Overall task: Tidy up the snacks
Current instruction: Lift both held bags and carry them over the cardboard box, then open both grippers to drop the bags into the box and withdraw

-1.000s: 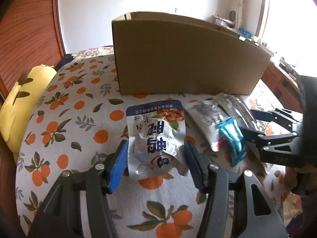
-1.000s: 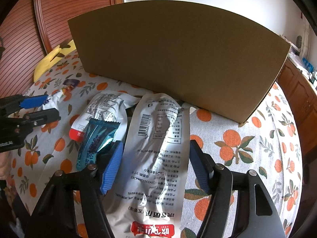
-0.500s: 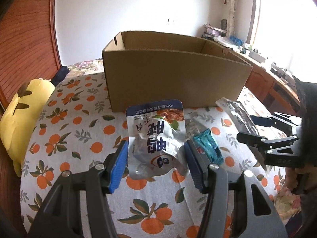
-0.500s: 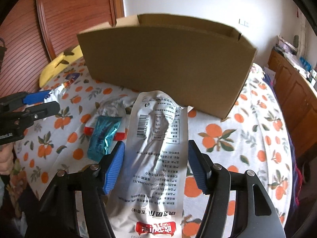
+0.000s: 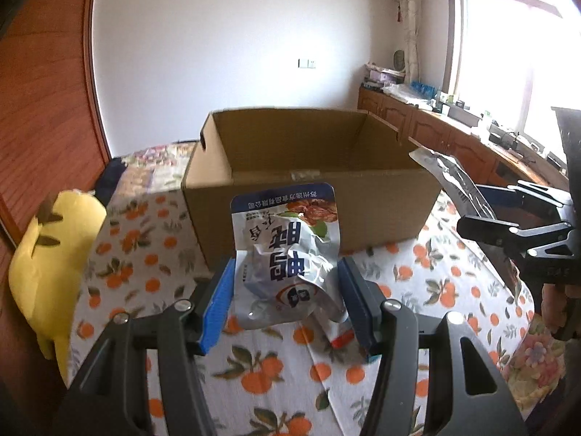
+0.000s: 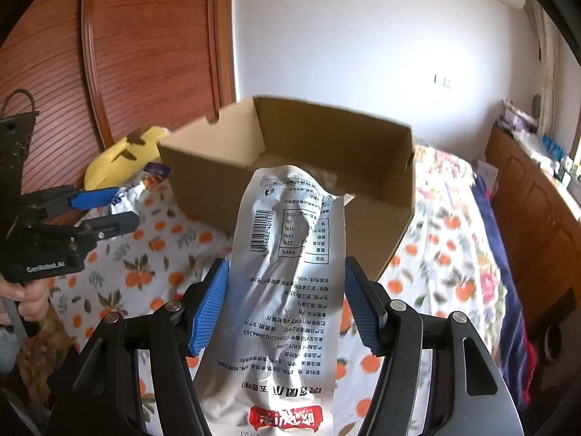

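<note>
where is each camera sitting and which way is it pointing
Left wrist: sits on the left gripper, looking along its fingers over a blue-and-white snack pouch into the cardboard box; the right gripper shows at right.
Right wrist: sits on the right gripper, looking over a long white snack bag at the box; the left gripper and a hand show at left.
Shared: the box, the orange-print cloth, the yellow cushion.

Bright daylight floods from the window point(image 5: 508, 47), blown out with glare; fisheye edges bend darkly; slight motion blur.
</note>
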### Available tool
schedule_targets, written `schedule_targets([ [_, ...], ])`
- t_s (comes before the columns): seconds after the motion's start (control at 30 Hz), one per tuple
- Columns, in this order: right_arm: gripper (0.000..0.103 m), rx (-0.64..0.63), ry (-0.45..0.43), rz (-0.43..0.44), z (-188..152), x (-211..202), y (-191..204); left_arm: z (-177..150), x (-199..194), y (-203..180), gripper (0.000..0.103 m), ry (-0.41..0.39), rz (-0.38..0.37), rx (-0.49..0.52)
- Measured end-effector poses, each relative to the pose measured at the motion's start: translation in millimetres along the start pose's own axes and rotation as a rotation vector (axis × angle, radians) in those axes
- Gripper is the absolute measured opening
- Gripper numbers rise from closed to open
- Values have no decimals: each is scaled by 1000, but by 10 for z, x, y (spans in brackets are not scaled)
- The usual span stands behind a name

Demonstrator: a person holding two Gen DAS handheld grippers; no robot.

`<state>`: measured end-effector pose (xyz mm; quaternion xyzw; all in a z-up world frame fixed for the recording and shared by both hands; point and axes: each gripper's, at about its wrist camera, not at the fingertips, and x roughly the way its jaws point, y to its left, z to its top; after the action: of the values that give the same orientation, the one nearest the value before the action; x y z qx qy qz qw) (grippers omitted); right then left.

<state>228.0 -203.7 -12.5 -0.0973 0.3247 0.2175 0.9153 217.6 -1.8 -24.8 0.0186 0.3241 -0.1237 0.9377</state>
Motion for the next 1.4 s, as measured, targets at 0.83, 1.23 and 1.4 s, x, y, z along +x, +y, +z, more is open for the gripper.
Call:
schedule_targets([
  [0.83, 65, -97, -85, -26, 1167, 700, -374, 1152, 897, 237, 57, -67, -30, 22],
  [1.23, 65, -53, -21, -61, 1114, 1238, -576, 1142, 1327, 260, 57, 0, -21, 8],
  [1.4, 65, -64, -12, -83, 1042, 1285, -539, 1095, 1370, 218, 58, 19, -14, 15],
])
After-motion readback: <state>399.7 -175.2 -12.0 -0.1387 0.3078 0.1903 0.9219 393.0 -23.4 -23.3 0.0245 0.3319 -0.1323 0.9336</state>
